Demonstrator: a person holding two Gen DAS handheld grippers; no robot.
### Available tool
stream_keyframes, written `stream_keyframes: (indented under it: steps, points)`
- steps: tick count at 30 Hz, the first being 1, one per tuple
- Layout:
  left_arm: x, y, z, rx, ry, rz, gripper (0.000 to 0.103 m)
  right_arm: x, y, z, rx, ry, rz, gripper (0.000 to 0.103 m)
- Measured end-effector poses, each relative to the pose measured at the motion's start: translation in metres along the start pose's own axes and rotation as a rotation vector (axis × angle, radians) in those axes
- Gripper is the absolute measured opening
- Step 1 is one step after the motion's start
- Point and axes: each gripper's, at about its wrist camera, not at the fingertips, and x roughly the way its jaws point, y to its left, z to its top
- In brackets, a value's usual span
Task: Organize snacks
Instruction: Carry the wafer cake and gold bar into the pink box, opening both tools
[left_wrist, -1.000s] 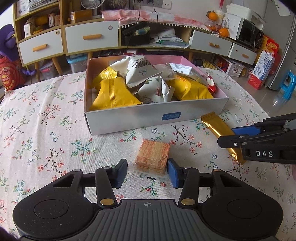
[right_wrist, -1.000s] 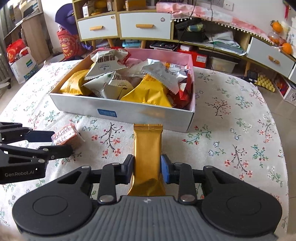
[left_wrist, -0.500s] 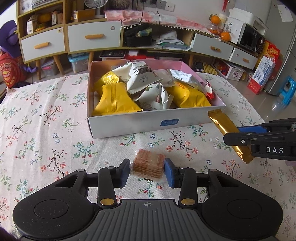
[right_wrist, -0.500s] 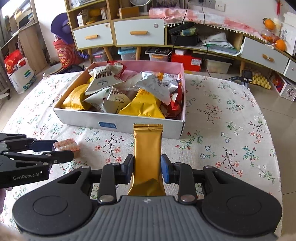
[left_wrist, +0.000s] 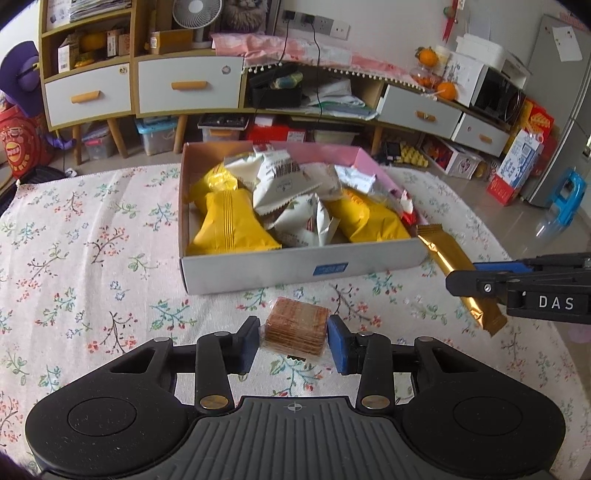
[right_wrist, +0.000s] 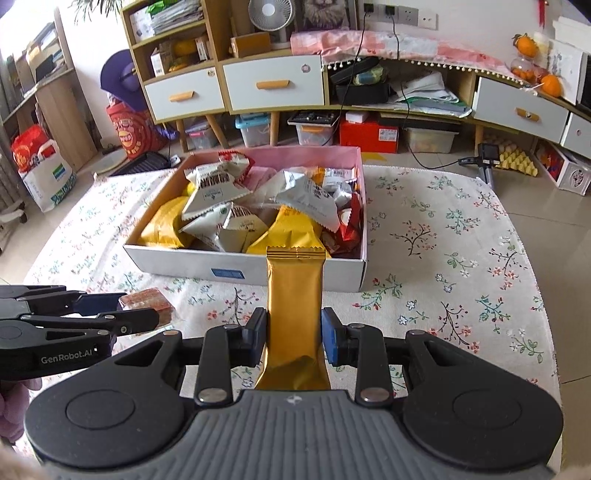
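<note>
Now, left tool: closed on the cracker pack, lifted off the bench.
Right tool: still gripping the gold bar, raised toward the snack box front edge.

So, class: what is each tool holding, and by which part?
The left tool grips the clear-wrapped cracker pack by its two opposite sides. The right tool grips the gold bar wrapper across its lower half.

Light: bright, even daylight, soft throughout.
Shadows: faint, just under the left gripper and right gripper.
Glare: sheen on the gold packet.
Distortion: strong fisheye bending, dark corners.
Focus: sharp, no blur.
</note>
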Motion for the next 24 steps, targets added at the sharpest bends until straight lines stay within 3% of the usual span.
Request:
stream_keyframes:
  steps: [12, 24]
  points:
    - [-0.020, 0.005, 0.027, -0.052, -0.094, -0.037, 0.037, -0.008, 0.007, 0.020, 0.017, -0.063, 0.007, 0.028]
    - [-0.009, 0.033, 0.088, -0.067, -0.173, 0.040, 0.037, 0.013, 0.007, 0.063, 0.042, -0.088, 0.027, 0.028]
